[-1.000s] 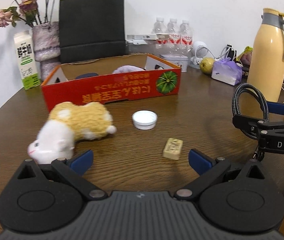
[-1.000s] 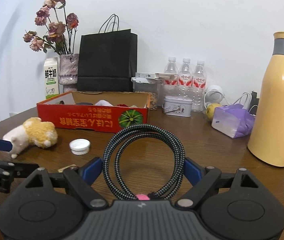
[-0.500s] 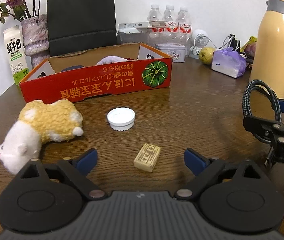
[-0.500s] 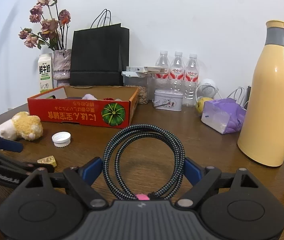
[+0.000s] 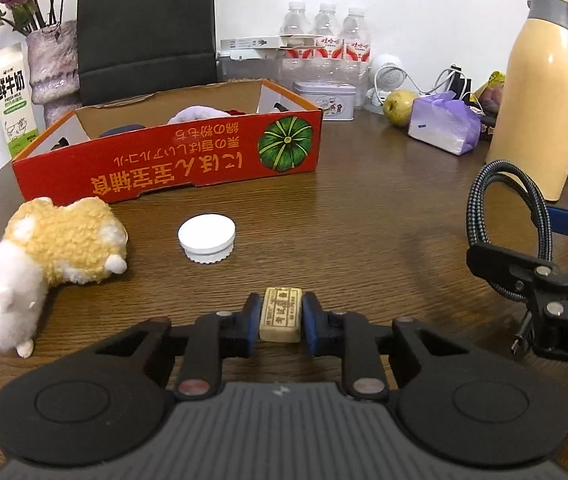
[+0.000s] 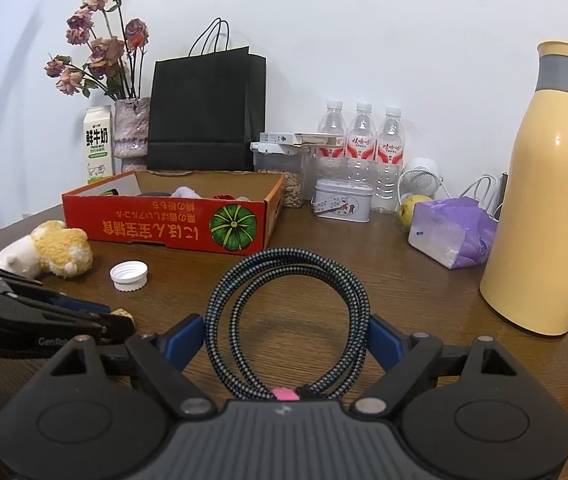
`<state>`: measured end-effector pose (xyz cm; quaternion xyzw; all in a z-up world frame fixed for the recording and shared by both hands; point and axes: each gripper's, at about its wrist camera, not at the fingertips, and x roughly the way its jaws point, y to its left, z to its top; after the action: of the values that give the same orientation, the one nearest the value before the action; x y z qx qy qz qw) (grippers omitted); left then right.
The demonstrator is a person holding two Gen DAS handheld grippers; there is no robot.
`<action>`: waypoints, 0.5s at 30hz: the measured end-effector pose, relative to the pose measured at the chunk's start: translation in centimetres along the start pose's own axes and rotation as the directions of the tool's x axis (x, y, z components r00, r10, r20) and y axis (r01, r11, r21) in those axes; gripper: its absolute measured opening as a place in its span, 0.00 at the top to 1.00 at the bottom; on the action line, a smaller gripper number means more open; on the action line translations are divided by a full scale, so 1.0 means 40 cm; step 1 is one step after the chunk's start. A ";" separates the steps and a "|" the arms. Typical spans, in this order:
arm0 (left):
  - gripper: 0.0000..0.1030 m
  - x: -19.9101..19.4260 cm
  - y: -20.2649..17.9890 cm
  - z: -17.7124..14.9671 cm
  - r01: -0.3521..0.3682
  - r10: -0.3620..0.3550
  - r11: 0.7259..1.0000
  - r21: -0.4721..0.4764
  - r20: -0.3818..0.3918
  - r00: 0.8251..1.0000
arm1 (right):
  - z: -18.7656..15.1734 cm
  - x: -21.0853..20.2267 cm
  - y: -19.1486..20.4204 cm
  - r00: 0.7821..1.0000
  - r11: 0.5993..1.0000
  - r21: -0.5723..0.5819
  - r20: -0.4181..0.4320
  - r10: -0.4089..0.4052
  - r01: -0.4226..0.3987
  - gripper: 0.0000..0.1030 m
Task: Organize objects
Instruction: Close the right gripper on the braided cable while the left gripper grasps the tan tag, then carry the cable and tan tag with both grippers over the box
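A small cream block lies on the brown table between the blue pads of my left gripper. Its jaws are closing, and both pads touch the block's sides. My right gripper is shut on a coiled black-and-teal braided cable, which stands up in a loop between its pads. In the left wrist view the right gripper and its cable are at the right edge. Beyond the block lie a white cap and a yellow-and-white plush toy. Behind them stands an open red cardboard box holding several items.
A tall yellow thermos stands at the right. Along the wall are a black paper bag, a milk carton, a vase of dried flowers, water bottles, a tin, a pear and a purple tissue pack.
My left gripper moved forward over the cream block and its jaws came together from wide open onto the block's sides. The right gripper kept its hold on the cable.
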<state>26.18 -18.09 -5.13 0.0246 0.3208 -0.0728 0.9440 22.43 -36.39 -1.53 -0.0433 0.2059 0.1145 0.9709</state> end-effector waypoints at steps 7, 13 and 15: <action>0.78 -0.015 0.007 -0.001 0.009 -0.008 1.000 -0.012 0.028 1.000 | 0.000 -0.001 -0.014 1.000 0.999 0.033 0.008 -0.005 0.005 0.16; 0.78 -0.059 0.014 0.000 -0.003 0.004 1.000 -0.012 0.101 0.995 | -0.001 0.001 -0.021 1.000 0.998 0.052 0.013 -0.025 0.024 0.16; 0.78 -0.076 0.019 -0.002 -0.011 0.012 1.000 -0.011 0.123 0.992 | -0.001 0.000 -0.013 0.999 0.998 0.042 0.019 -0.043 0.042 0.16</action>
<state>23.86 -16.97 -3.33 0.0170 0.2623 -0.0669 0.9625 22.54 -36.92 -1.55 -0.0264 0.1977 0.0898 0.9758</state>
